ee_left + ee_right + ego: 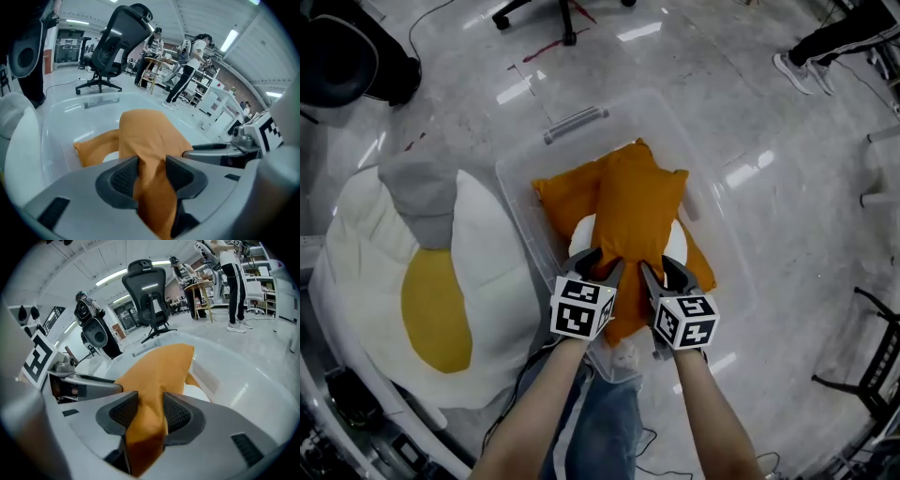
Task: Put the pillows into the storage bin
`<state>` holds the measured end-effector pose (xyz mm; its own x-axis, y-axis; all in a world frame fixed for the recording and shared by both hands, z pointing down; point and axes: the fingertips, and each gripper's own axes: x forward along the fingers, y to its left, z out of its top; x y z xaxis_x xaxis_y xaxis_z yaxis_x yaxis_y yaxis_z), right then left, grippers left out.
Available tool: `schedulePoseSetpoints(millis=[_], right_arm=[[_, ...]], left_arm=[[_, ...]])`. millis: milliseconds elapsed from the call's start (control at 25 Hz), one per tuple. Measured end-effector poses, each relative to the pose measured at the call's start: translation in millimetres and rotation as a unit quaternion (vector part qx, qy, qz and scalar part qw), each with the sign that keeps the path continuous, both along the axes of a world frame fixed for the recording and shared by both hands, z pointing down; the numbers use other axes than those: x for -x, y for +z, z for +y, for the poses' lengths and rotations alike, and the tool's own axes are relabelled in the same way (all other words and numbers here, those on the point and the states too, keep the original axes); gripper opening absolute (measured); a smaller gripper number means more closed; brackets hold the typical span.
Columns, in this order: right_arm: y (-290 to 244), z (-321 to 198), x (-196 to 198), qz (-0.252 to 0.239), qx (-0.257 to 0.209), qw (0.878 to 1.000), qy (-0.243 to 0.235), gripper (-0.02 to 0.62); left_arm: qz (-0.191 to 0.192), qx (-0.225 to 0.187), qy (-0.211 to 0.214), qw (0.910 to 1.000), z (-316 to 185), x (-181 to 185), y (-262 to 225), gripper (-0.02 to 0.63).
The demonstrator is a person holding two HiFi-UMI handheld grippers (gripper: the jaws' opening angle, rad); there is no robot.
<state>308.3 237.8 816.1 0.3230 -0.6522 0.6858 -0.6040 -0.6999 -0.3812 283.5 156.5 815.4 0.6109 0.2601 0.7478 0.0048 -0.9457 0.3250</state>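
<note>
A clear plastic storage bin [517, 183] stands on the floor in front of me. An orange pillow [639, 211] lies lengthwise across its top, over another orange pillow [567, 197] and a white one [581, 232] inside. My left gripper [605, 264] and right gripper [661, 272] sit side by side at the pillow's near end, each shut on a fold of its fabric. In the left gripper view the orange cloth [145, 133] runs between the pads of the left gripper [152, 171]. The right gripper view shows the same pillow [159, 366] pinched in the right gripper [150, 411].
A large white cushion with a yellow centre [441, 300] lies left of the bin, a grey pillow [422, 197] on top of it. An office chair base [562, 14] stands beyond the bin, a person's shoes [797, 70] at the far right, a black frame [877, 366] at the right.
</note>
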Motion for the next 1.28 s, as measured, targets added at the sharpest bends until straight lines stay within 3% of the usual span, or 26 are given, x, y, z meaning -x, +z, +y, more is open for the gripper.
schedulePoseSetpoints(millis=[240, 360, 680, 840, 960, 1280], right_arm=[[0, 9, 0, -0.025, -0.002, 0.999, 0.029, 0.272], [-17, 13, -8, -0.029, -0.01, 0.998, 0.047, 0.285], [-70, 9, -20, -0.013, -0.019, 0.999, 0.038, 0.288], [-125, 3, -28, 0.01, -0.041, 0.998, 0.04, 0.282], [-183, -6, -33, 0.035, -0.062, 0.997, 0.039, 0.233], [-368, -44, -58, 0.119, -0.122, 0.985, 0.021, 0.125]], left_arm=[[-0.015, -0.015, -0.009, 0.9997, -5, 8, 0, 0.261], [-0.022, -0.013, -0.007, 0.9996, -7, 6, -12, 0.293], [0.011, -0.019, -0.022, 0.9995, -20, -1, -68, 0.295], [0.06, -0.025, -0.034, 0.9973, -33, -10, -128, 0.273], [0.102, -0.028, -0.047, 0.9933, -45, -17, -188, 0.226], [0.204, -0.069, -0.058, 0.9749, -82, -24, -370, 0.11]])
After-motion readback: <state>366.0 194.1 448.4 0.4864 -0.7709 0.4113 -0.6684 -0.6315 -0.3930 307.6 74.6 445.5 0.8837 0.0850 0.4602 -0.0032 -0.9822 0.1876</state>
